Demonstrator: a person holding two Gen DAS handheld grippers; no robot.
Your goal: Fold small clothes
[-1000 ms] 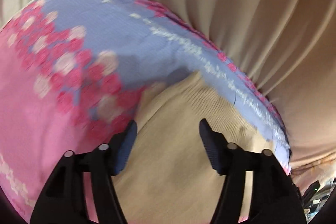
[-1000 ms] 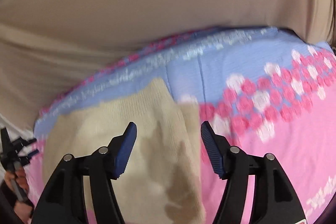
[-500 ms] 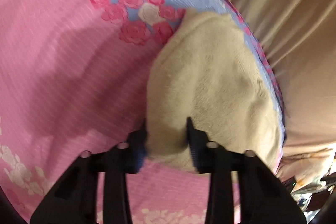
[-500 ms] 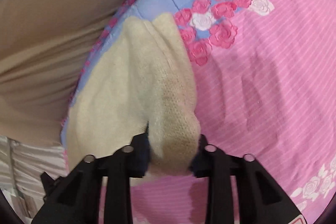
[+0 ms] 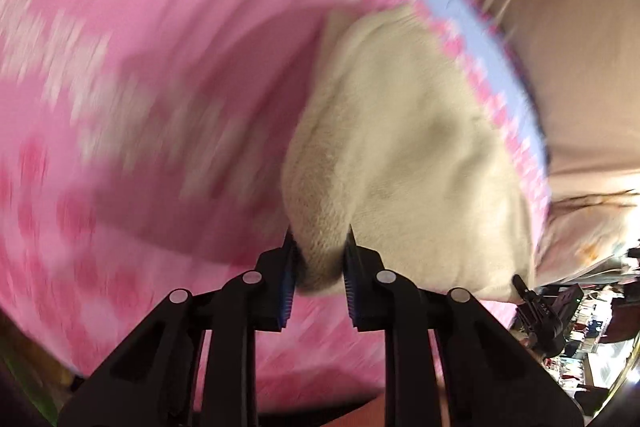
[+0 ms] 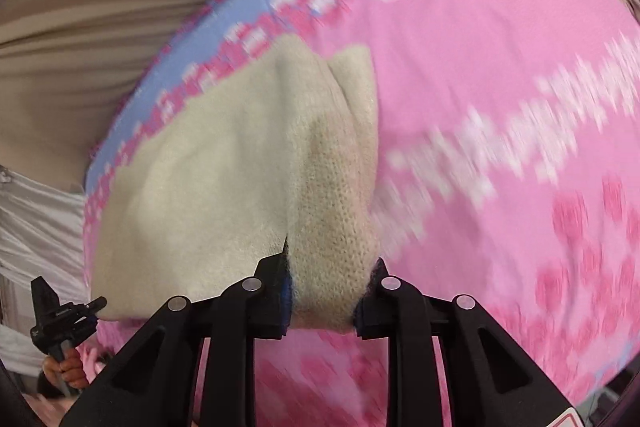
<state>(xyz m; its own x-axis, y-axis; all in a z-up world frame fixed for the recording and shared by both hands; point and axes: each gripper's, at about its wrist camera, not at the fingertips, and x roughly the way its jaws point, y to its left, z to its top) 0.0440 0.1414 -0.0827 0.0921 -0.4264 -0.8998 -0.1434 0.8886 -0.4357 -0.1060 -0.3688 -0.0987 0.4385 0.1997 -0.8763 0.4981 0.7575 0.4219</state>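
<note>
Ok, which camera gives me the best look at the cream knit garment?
The right wrist view: the cream knit garment is sharper there, showing its fold ridge and the far corners. The left wrist view shows it blurrier, mostly one rounded side.

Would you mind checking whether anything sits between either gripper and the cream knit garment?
Nothing visible does. The left gripper and right gripper are each shut directly on an edge of the cream knit garment, which lies on the pink floral bedspread.

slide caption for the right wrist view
Right gripper clamped on a cream knit garment lying over a pink floral bedspread.
</note>
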